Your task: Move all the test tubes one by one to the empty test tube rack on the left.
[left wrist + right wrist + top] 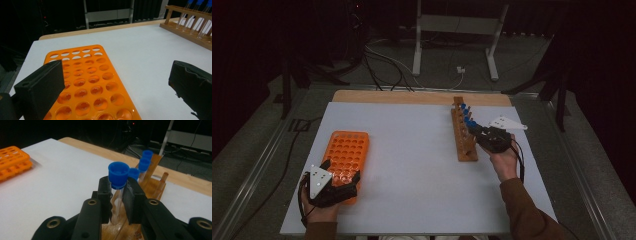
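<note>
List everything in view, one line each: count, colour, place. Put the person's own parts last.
Orange tube rack: one, orange, empty holes, left near side of the table.
Wooden rack: one, brown, right side of the table.
Blue-capped tubes: at least four, clear with blue caps, in the wooden rack; exact count unclear.
Table: one, white top with a wood far edge.
Frame legs: white, on the floor beyond the table.
Cables: several, dark and white, on the floor.
Left gripper: black, open, over the orange rack's near end.
Right gripper: black, shut on the nearest tube.
</note>
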Demonstrator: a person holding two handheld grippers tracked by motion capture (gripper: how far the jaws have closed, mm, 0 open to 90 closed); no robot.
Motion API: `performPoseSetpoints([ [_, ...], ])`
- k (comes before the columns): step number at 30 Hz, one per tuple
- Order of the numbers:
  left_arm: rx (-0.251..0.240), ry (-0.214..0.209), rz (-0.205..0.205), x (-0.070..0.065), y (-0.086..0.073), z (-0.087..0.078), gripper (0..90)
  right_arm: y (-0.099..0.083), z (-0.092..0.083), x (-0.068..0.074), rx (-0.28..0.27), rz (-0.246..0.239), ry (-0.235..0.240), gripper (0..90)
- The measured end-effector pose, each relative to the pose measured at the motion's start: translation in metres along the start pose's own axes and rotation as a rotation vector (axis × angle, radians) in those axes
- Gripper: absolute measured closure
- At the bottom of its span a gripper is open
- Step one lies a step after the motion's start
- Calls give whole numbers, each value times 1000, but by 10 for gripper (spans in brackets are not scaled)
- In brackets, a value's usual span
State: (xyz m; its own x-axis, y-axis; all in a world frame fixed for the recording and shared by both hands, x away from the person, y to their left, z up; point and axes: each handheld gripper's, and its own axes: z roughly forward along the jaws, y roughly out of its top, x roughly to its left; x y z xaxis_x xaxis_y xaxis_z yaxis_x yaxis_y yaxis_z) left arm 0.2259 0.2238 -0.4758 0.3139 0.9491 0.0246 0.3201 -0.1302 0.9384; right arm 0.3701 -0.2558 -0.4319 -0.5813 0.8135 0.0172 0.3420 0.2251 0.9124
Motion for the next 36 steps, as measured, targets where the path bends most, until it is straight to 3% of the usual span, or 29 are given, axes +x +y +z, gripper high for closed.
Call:
performPoseSetpoints([
  [10,15,-27,-7,-6,2,3,13,14,-13,1,-49,-9,-6,771],
  [16,20,-39,-6,-15,11,7,13,20,-17,5,-66,-19,9,771],
  [20,9,-73,-6,-24,23,11,13,22,-17,11,-60,-38,25,771],
  [24,-1,-112,20,-36,37,19,13,23,-15,18,-52,-45,50,771],
  [36,-30,-250,56,-82,72,61,13,26,-9,47,-39,-67,137,771],
])
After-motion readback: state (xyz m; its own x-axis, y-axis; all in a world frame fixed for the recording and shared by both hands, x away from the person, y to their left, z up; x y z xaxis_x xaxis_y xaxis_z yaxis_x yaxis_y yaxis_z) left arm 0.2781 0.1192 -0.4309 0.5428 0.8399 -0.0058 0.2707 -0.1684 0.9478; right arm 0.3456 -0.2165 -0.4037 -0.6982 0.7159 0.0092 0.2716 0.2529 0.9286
